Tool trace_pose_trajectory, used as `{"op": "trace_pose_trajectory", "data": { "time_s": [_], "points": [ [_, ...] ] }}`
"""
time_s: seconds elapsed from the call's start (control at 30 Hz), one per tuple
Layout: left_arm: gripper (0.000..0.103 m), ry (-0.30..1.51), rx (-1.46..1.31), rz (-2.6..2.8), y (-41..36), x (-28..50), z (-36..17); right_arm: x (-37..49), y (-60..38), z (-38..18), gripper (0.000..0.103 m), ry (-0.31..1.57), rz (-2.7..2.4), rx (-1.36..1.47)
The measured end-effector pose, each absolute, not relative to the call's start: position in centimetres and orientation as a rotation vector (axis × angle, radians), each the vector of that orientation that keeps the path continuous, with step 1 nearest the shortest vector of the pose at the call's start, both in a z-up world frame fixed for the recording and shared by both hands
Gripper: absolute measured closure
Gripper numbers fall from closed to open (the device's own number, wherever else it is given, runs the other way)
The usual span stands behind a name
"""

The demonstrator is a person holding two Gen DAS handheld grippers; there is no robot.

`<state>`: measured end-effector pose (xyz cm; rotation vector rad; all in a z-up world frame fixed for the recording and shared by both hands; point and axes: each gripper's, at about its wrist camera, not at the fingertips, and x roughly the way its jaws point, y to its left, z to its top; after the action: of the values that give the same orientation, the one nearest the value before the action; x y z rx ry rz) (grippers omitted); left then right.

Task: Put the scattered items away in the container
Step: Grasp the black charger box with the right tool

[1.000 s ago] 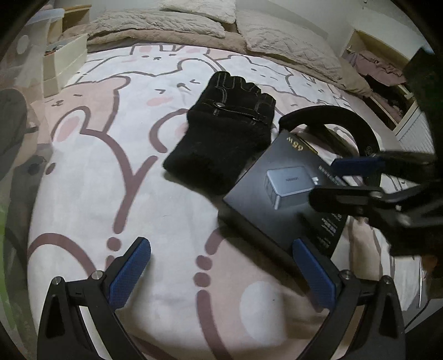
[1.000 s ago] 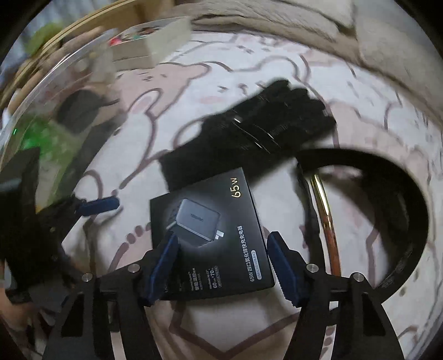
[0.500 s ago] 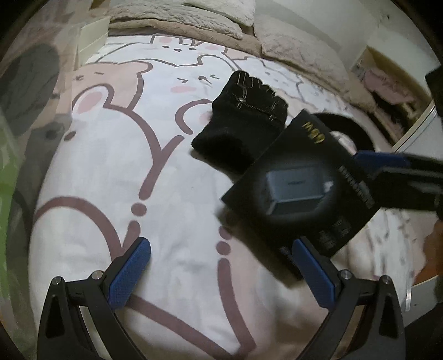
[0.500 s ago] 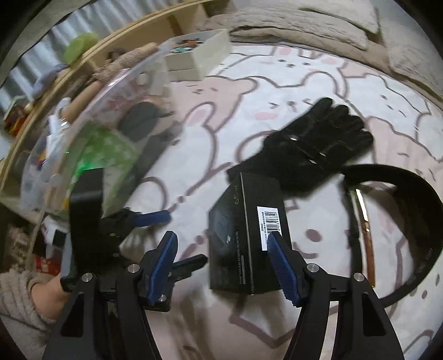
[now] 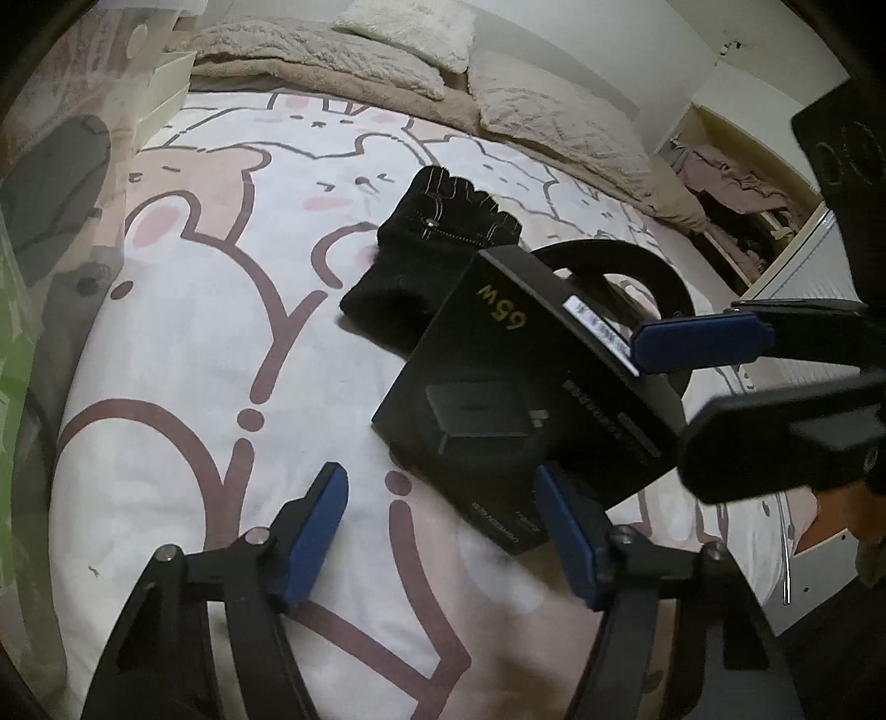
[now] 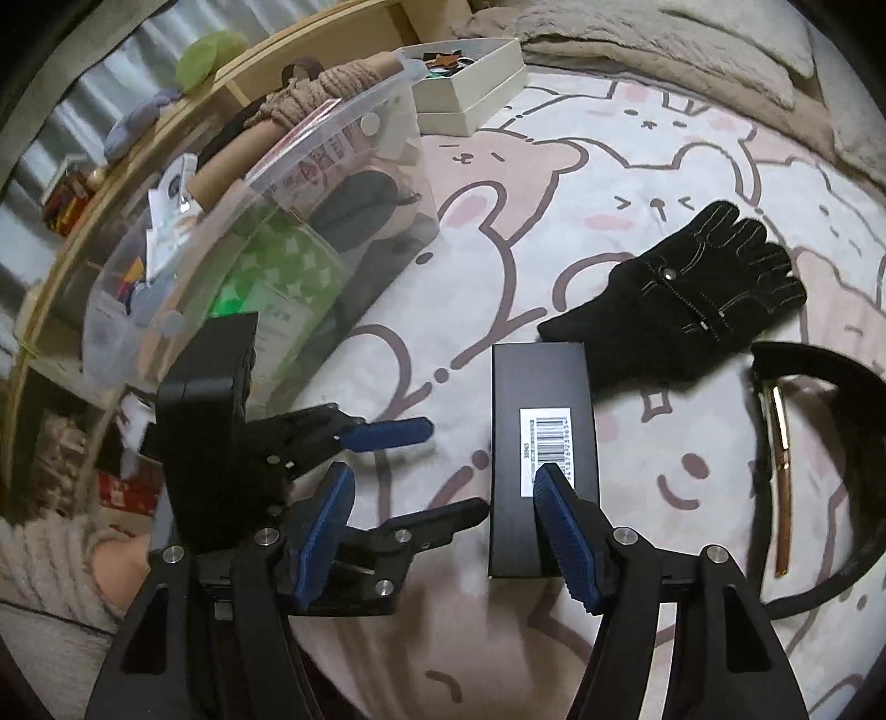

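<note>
A black charger box (image 6: pixel 540 387) stands tipped up on its side on the bed, barcode side facing my right camera. My right gripper (image 6: pixel 446 473) is open. Its right finger lies over the barcode side and a clear gap separates the box from its left finger. In the left wrist view the box (image 5: pixel 498 399) shows its front, and its lower corner sits just inside the right finger of my left gripper (image 5: pixel 437 476). The left jaws are closing and press on nothing. A black glove (image 6: pixel 681 304) lies beyond. The clear plastic bin (image 6: pixel 310 119) stands at the left.
A black headband (image 6: pixel 830 376) curves around a gold-brown pen (image 6: pixel 781 487) at the right. A shallow white box (image 6: pixel 470 77) of small items sits behind the bin. Pillows (image 5: pixel 410 27) line the bed's far end. A hand in a fuzzy sleeve (image 6: pixel 55 554) holds the left gripper.
The charger box has gone from lying flat to standing on its side. The left jaws have narrowed. Both grippers have risen, and the right view now takes in the bin.
</note>
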<state>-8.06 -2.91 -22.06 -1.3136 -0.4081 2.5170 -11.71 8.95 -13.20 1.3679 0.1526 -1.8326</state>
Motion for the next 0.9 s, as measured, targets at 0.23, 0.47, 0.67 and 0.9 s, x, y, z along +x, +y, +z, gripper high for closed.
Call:
{"op": "trace_pose_trajectory", "data": {
  "time_s": [0.23, 0.47, 0.67, 0.9],
  "points": [
    [0.034, -0.410, -1.208, 2.512, -3.4, -6.9, -20.5, -13.2, 10.2, -12.1, 0.035, 0.140, -1.995, 1.357],
    [0.034, -0.425, -1.152, 2.475, -3.6, -6.5, -20.0, -13.8, 8.7, -13.7, 0.035, 0.243, -2.021, 1.411],
    [0.034, -0.414, -1.129, 2.470, -4.0, -5.9, -19.5, -14.2, 7.4, -15.6, 0.035, 0.325, -2.005, 1.469],
    [0.034, -0.342, -1.104, 2.518, -5.0, -4.9, -18.7, -14.5, 6.2, -17.5, 0.047, 0.415, -1.997, 1.508]
  ]
}}
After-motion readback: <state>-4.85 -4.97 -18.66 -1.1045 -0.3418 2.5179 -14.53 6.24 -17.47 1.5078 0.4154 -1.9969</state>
